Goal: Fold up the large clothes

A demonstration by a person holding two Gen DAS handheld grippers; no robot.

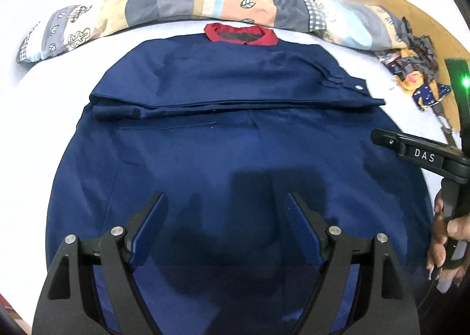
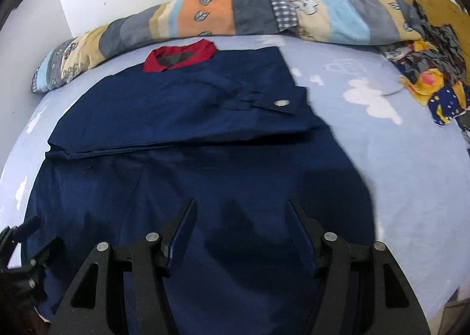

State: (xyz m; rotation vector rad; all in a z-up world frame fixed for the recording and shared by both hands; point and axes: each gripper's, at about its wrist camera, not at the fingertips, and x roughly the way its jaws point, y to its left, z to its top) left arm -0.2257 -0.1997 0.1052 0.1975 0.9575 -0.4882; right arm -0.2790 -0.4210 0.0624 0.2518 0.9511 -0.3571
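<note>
Navy garment (image 1: 235, 158) with red collar (image 1: 241, 36) lies flat on the bed (image 2: 411, 173), spread ahead of and under both sets of fingers; collar at the far end, past the fingertips. Upper part has a sleeve folded across, its edge running crosswise beyond the fingers, cuff with a metal snap (image 2: 281, 103) lying ahead and to the right. Left gripper (image 1: 227, 205) hovers over the lower cloth, fingers apart, nothing between them, shadow on the fabric just ahead. Right gripper (image 2: 241, 211) likewise over the lower cloth, fingers apart, nothing clamped. In the left wrist view the right gripper shows off to the right of the fingers, white lettering "DAS" (image 1: 424, 155) readable on it, a hand (image 1: 446, 235) gripping its handle, green light above. Bedsheet light blue with white cloud print. Patchwork quilt (image 2: 235, 14) rolled along the far edge beyond the collar. Heap of mixed clothes (image 2: 431, 70) far right. No other writing legible.
</note>
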